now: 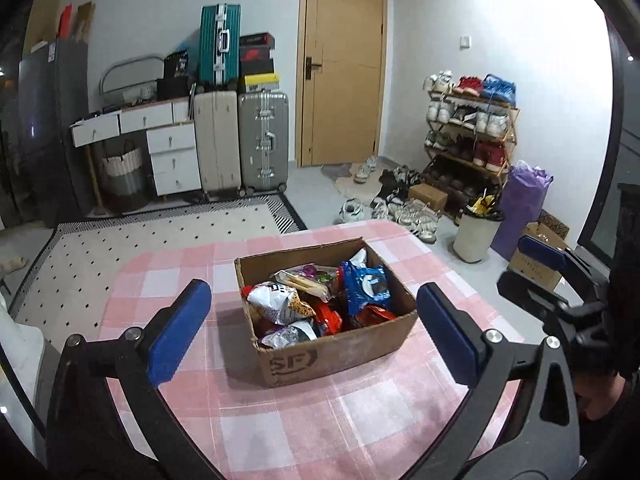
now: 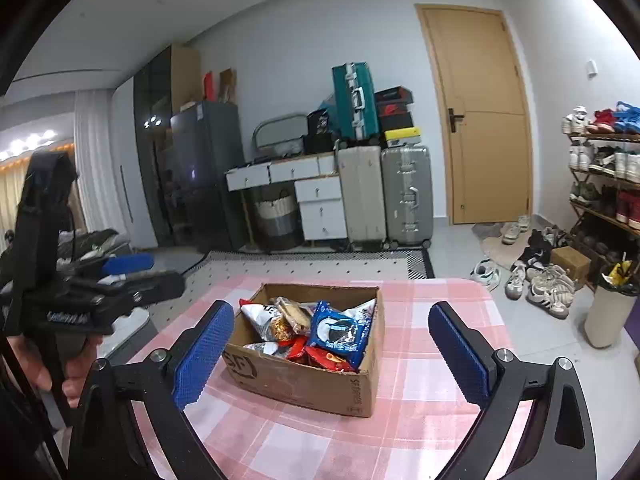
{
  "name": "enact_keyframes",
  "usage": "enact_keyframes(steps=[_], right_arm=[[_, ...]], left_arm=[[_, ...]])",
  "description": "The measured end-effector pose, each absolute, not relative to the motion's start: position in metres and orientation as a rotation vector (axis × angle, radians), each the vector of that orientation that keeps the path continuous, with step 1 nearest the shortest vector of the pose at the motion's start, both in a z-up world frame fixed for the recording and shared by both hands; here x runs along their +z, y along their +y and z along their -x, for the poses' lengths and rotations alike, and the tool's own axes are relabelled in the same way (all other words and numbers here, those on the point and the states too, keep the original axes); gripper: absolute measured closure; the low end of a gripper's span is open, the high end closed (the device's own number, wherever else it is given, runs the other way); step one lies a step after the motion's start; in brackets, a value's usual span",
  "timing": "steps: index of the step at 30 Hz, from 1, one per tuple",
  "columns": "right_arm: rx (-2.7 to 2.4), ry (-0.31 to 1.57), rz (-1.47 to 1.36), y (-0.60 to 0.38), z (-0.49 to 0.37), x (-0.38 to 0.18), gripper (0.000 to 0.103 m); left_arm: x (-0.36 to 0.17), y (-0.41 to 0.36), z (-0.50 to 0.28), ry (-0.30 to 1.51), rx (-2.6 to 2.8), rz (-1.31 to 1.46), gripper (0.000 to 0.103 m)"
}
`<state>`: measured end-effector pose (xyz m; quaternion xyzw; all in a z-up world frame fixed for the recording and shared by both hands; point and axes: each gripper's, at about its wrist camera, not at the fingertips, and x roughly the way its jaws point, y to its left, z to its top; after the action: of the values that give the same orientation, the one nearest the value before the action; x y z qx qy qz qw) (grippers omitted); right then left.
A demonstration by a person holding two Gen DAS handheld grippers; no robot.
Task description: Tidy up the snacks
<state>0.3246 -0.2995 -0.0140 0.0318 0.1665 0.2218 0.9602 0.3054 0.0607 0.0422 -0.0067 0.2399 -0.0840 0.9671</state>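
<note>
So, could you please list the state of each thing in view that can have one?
cardboard box: open, full of snack packs
left gripper: open, empty
right gripper: open, empty
door: shut
desk drawer: pulled out

Both units share one build. Left gripper [image 1: 314,330]: black angular frame arms, silver round-head screws at the pivots, flat blue textured pads [image 1: 180,332]. Right gripper [image 2: 332,356]: identical black frame, silver screws, blue cross-hatched pads [image 2: 202,354]. Triangular cut-outs in outer arms.
</note>
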Motion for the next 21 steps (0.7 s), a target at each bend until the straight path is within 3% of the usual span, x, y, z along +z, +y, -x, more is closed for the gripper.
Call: enact_keyframes(steps=[21], right_arm=[[0.304, 0.218, 0.008, -0.325, -0.238, -0.078, 0.003]], left_arm=[[-0.055, 0.096, -0.217, 0.294, 0.088, 0.007, 0.0]])
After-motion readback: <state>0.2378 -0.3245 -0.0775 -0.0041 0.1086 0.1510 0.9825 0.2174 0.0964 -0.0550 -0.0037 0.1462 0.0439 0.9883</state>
